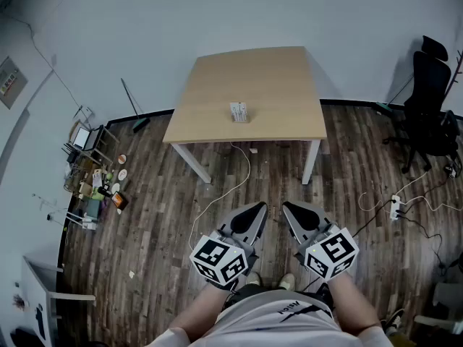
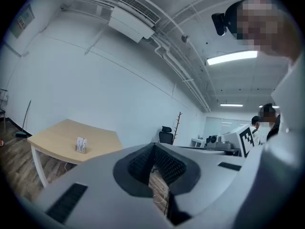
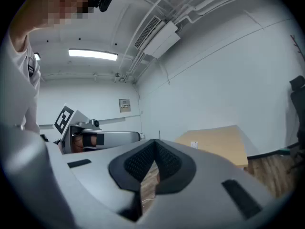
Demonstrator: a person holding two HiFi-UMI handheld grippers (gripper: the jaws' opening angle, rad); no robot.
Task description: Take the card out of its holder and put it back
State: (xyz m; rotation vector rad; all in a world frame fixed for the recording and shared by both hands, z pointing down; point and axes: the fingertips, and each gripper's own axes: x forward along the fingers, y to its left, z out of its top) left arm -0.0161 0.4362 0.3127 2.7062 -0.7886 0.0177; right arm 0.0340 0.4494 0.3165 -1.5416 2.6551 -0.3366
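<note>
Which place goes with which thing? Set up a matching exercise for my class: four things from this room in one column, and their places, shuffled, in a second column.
Things
1. card holder
2. office chair
3. power strip
4. broom

Places (as seen in the head view)
A. propped up just left of the wooden table
B. lying on the floor, to the right of the table
C. standing on the tabletop
D. at the far right of the room

Pairs: 1-C, 2-D, 3-B, 4-A

Two tools [image 1: 259,207] [image 1: 286,207], one table [image 1: 217,85], one card holder [image 1: 239,112], one chair [image 1: 428,103].
</note>
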